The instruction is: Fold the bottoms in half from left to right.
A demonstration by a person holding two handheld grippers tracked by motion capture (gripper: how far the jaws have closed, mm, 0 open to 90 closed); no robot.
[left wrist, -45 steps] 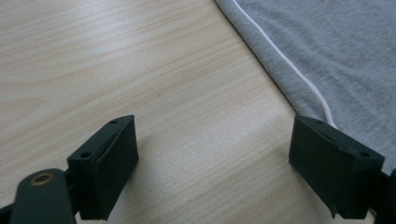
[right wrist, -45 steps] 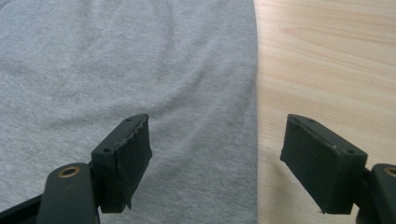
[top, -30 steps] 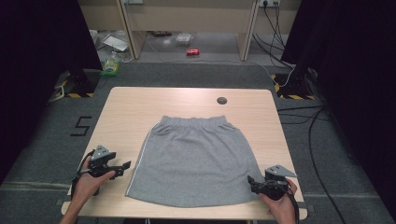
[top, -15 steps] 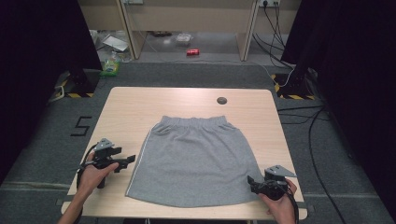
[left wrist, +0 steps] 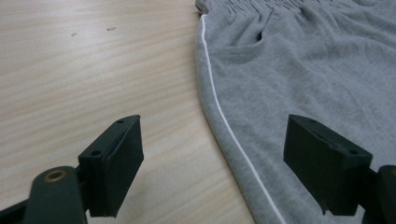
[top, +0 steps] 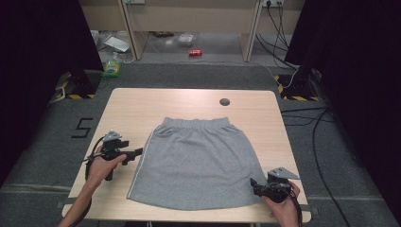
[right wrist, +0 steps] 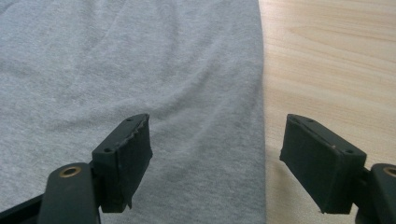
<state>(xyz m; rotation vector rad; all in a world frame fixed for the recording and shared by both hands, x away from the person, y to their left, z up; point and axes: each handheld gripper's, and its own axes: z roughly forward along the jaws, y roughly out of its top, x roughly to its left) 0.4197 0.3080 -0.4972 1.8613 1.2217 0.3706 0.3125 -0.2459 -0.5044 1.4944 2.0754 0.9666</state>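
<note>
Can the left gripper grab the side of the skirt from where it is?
Probably yes. The left gripper is open, its jaws either side of the skirt's white-striped edge, and nothing lies between them. Only bare table is beside it.

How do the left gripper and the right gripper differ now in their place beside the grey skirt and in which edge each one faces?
The left gripper is at the middle of the grey skirt's side with the white stripe; the right gripper is near the hem corner, at a plain edge. In the gripper views, the left gripper's jaws straddle the striped edge, the right gripper's the plain one. Both are open, holding nothing, low over the table.
</note>
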